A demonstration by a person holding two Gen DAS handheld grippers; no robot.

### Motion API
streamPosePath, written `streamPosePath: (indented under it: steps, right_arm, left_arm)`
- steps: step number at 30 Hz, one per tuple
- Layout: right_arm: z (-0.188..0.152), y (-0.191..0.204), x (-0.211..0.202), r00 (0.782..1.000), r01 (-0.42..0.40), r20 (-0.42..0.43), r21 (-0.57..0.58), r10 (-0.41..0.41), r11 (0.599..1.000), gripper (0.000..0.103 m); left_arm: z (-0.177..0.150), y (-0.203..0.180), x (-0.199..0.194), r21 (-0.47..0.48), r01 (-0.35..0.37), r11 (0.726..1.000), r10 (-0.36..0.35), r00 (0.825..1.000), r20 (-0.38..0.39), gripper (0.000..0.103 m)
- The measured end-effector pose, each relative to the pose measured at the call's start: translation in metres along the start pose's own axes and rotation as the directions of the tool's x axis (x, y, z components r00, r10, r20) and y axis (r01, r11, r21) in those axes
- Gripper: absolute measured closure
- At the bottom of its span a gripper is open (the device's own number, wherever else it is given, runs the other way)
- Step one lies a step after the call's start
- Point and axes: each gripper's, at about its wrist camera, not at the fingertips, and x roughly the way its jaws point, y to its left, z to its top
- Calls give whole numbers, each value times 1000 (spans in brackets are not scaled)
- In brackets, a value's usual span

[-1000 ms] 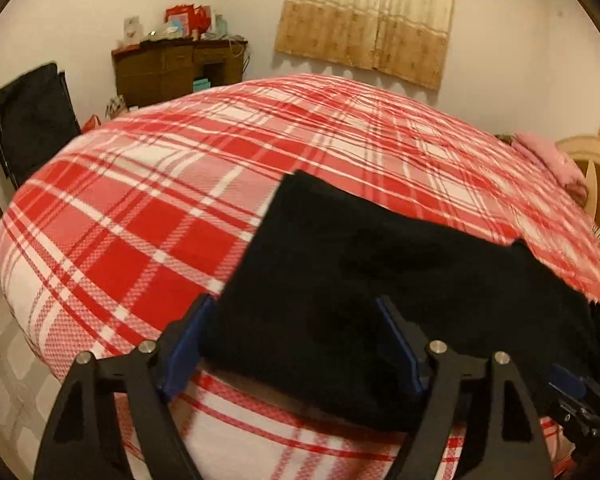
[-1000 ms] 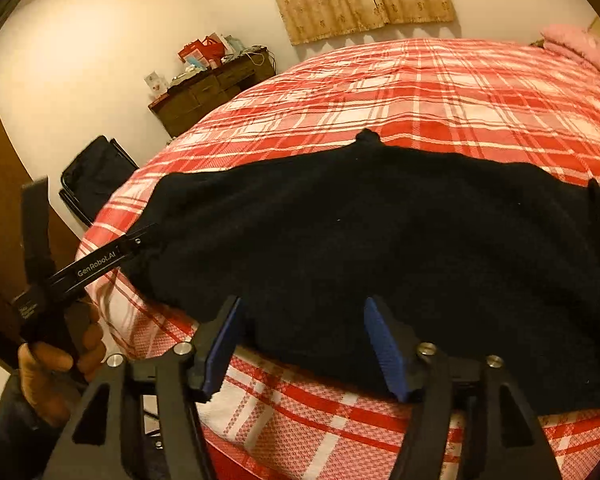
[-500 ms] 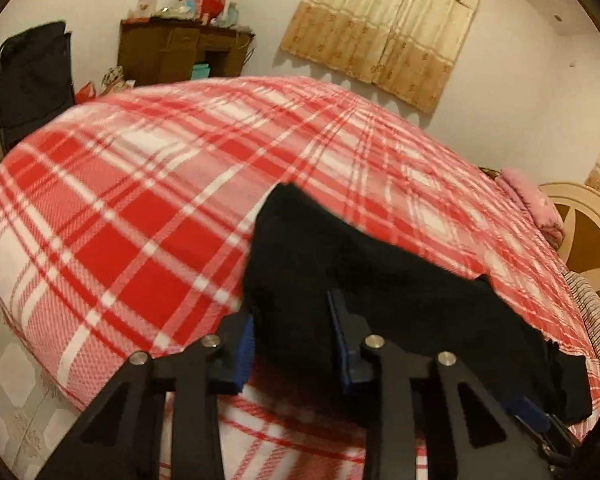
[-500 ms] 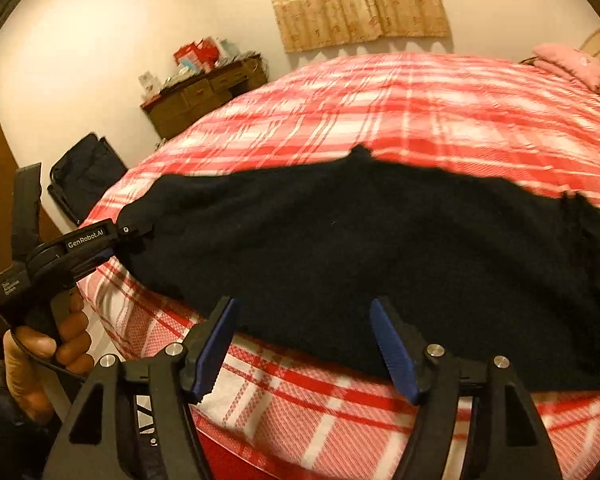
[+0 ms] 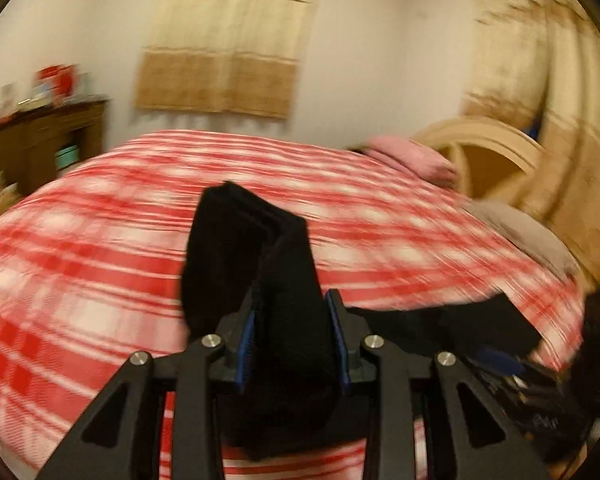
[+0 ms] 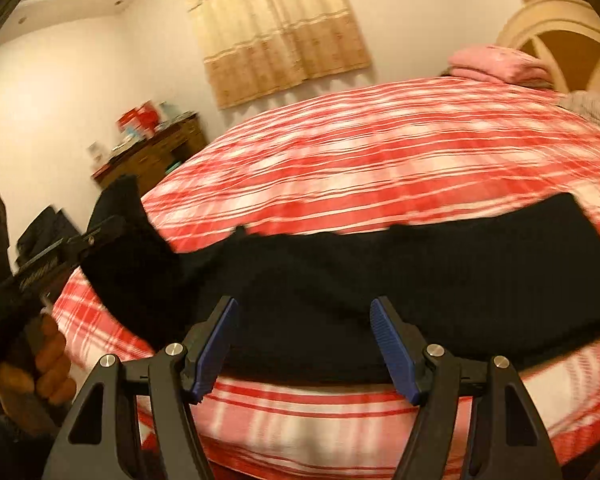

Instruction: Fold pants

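Black pants (image 6: 380, 280) lie across the near edge of a bed with a red and white plaid cover (image 6: 380, 152). My left gripper (image 5: 292, 316) is shut on the left end of the pants (image 5: 288, 280) and holds it lifted off the bed; that end stands up between the blue pads. In the right wrist view the left gripper (image 6: 76, 244) shows at the far left with the raised cloth. My right gripper (image 6: 304, 324) is open, its blue pads (image 6: 392, 344) apart just in front of the pants' near edge, holding nothing.
A pink pillow (image 6: 500, 62) and a cream headboard (image 6: 560, 32) are at the bed's right end. A brown dresser (image 6: 156, 156) with red boxes stands by the far wall, under tan curtains (image 6: 276, 28). A black chair (image 6: 40, 228) stands at the left.
My left gripper closed on the pants' left end and lifted it, swinging to the right. My right gripper stayed open at the near edge. Both views are now motion-blurred.
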Motion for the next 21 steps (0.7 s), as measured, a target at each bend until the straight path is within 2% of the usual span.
streamPosePath:
  steps: [2,4,6,9,11,13,16,18,19,21]
  right_arm:
    - [1,-15,-4,1000,19,1,41,-19,999,33]
    - [2,-27,-5,1000,0,-11,88,1,996,33]
    - [3,-33,-2,999,-46,-23,126,49,991,33]
    - [7,-38,8,984,-165,-41,199,176,966,33]
    - [12,-35,18,970,-224,-46,229,240,947,33]
    - [20,-28,36,944,-296,-71,254,323,921,33]
    - [28,-13,57,931,-323,-95,233,352,917,33]
    - [28,-5,71,933,-303,-133,214,335,929,33]
    - [25,-3,80,926,-306,-154,233,346,923,33]
    - [19,-4,93,898,-340,-182,291,401,894,33]
  left_arm:
    - [-8,-17,13,43,41,998,-40,999,-33,70]
    - [-21,-30,30,76,67,995,-60,995,-85,70]
    - [-34,-34,50,83,67,994,-54,987,-148,73]
    - [-46,-36,58,78,65,995,-48,979,-197,77]
    - [-49,-40,54,96,63,993,-44,981,-186,77]
    - [-47,-40,50,116,59,991,-38,984,-173,77]
    - [-47,-41,48,106,64,992,-46,986,-163,77]
    - [-49,-40,45,102,69,992,-52,987,-155,77]
    - [-51,-40,43,107,72,992,-55,987,-150,77]
    - [-54,-42,40,121,86,989,-68,987,-144,77]
